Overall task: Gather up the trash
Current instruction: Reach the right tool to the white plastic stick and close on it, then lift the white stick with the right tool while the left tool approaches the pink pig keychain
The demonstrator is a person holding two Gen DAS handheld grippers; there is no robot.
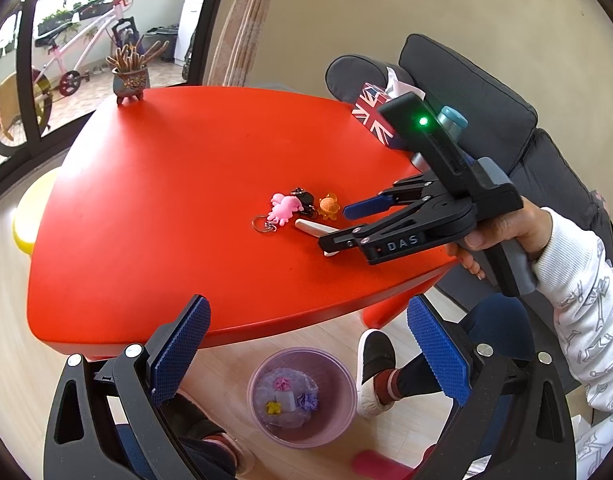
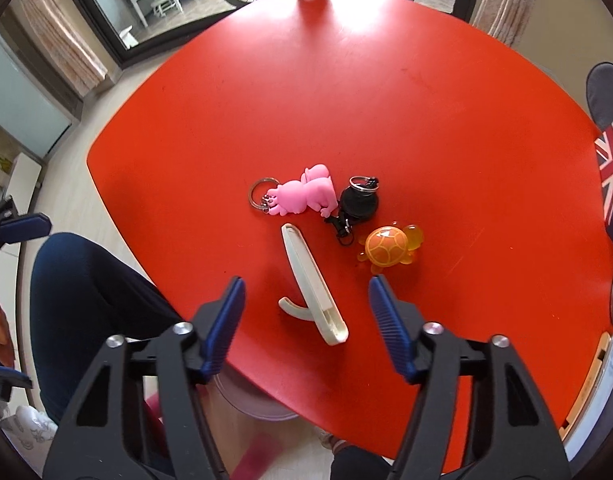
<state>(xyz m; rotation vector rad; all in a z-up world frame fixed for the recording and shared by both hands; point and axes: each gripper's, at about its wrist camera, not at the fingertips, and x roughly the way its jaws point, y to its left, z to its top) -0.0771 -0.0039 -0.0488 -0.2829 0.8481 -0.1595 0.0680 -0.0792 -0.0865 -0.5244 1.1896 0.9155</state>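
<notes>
On the red table (image 2: 386,100) lie a white plastic clip-like piece (image 2: 312,286), a pink pig keychain (image 2: 306,196), a black retractable reel (image 2: 358,200) and an orange turtle toy (image 2: 388,250). My right gripper (image 2: 306,312) is open, its fingers either side of the white piece's near end, just above it; it also shows in the left wrist view (image 1: 338,226). My left gripper (image 1: 306,348) is open and empty, over the table's near edge, above a pink waste bin (image 1: 302,396) on the floor holding several small items.
A small potted plant (image 1: 128,76) stands at the table's far corner. A Union Jack tissue box (image 1: 372,114) sits at the right edge by a dark sofa (image 1: 486,92). The person's legs and feet (image 1: 376,372) are beside the bin. A yellow stool (image 1: 24,216) is left.
</notes>
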